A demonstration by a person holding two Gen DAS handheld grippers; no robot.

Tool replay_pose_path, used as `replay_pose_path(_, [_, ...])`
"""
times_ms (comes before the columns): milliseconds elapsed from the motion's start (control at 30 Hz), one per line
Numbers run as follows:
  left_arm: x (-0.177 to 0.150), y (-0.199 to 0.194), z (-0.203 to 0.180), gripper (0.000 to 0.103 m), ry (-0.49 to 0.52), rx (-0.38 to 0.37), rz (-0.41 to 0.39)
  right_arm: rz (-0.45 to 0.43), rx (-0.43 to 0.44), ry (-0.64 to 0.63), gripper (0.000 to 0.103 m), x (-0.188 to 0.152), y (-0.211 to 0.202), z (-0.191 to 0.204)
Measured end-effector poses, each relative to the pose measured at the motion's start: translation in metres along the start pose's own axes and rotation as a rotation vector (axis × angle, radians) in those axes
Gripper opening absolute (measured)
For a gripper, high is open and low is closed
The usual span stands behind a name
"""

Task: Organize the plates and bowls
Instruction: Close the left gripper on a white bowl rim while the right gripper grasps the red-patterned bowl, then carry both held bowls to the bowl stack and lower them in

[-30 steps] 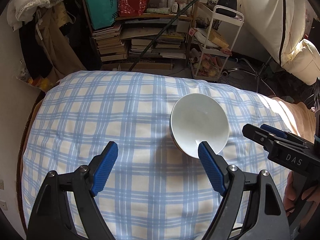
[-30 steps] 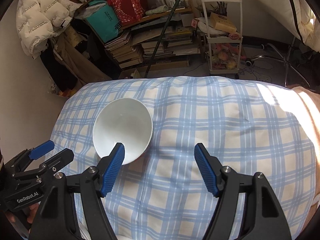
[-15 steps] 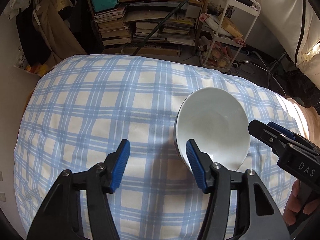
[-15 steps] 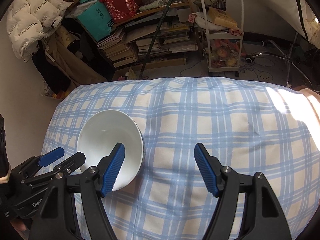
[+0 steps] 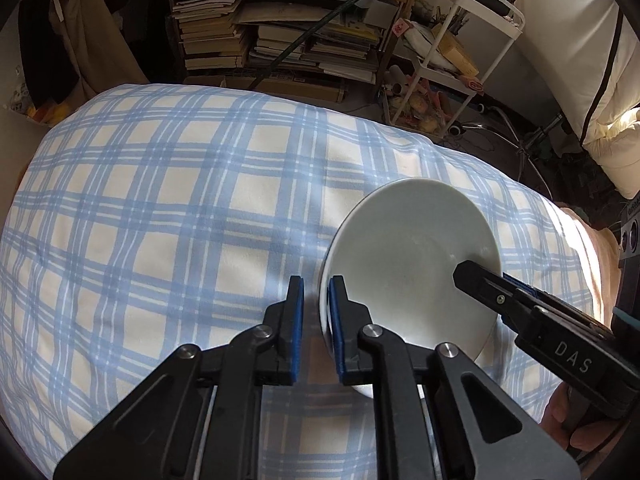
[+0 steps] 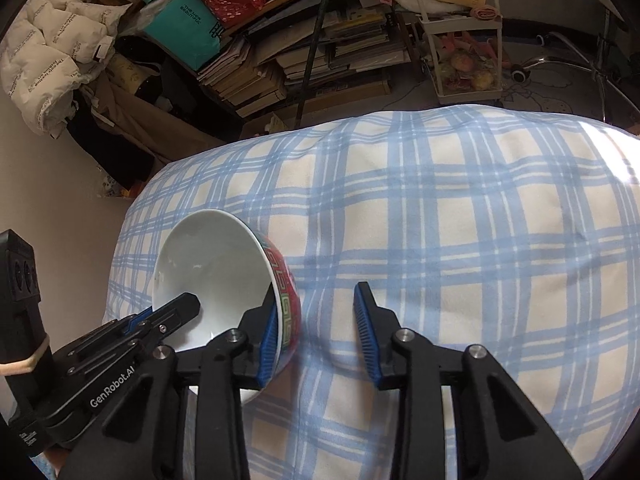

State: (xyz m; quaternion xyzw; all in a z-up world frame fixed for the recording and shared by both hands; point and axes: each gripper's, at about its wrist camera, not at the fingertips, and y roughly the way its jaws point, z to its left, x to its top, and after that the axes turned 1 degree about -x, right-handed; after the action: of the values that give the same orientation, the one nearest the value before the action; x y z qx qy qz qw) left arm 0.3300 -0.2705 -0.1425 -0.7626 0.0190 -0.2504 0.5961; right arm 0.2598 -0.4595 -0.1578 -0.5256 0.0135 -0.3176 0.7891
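Observation:
A bowl [image 5: 412,248], white inside with a red patterned outside [image 6: 286,288], rests on the blue plaid cloth [image 5: 160,220]. My left gripper [image 5: 316,284] straddles its left rim, one pad inside and one outside. Its jaws are closing, and a thin strip of cloth still shows between the outer pad and the rim. My right gripper [image 6: 318,296] straddles the opposite rim. Its jaws are closing too: the inner pad lies against the white wall while the outer pad stands well off. Each view also shows the other tool: the right gripper [image 5: 480,280] and the left gripper [image 6: 180,308].
Beyond the cloth's far edge are shelves of stacked books [image 5: 288,40] and a white trolley [image 5: 452,60]. A pale wall [image 6: 60,184] runs along the left. A hand [image 5: 568,420] holds the right tool at the bottom right.
Both grippers came down onto the bowl and narrowed their jaws. The left went from wide open to almost closed over the left rim; the right narrowed over the right rim.

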Motion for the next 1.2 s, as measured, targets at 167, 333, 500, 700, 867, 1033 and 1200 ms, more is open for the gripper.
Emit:
replay_pose_path(167, [-0.006, -0.001, -0.010, 0.007, 0.052, 0.016, -0.006, -0.010, -0.027, -0.090, 0.008, -0.008, -0.001, 0.018])
replay_pose_path(333, [-0.010, -0.008, -0.011, 0.007, 0.033, 0.018, -0.013, -0.001, -0.070, -0.118, 0.007, -0.012, -0.006, 0.027])
replay_pose_path(500, [-0.020, -0.020, -0.011, 0.007, 0.058, 0.024, -0.012, 0.013, -0.081, -0.129, 0.006, -0.016, -0.017, 0.030])
replay_pose_path(700, [-0.034, -0.038, -0.004, 0.006, -0.016, -0.025, -0.032, -0.007, -0.066, -0.140, 0.006, -0.029, -0.036, 0.035])
replay_pose_path(867, [-0.043, -0.055, -0.011, 0.006, 0.002, -0.019, -0.045, -0.037, -0.052, -0.133, 0.007, -0.043, -0.055, 0.036])
replay_pose_path(1033, [-0.055, -0.075, -0.015, 0.006, 0.008, -0.028, -0.063, -0.082, -0.040, -0.134, 0.007, -0.057, -0.078, 0.038])
replay_pose_path(1200, [-0.069, -0.090, -0.022, 0.007, 0.026, -0.026, -0.063, -0.101, -0.058, -0.134, 0.007, -0.073, -0.098, 0.043])
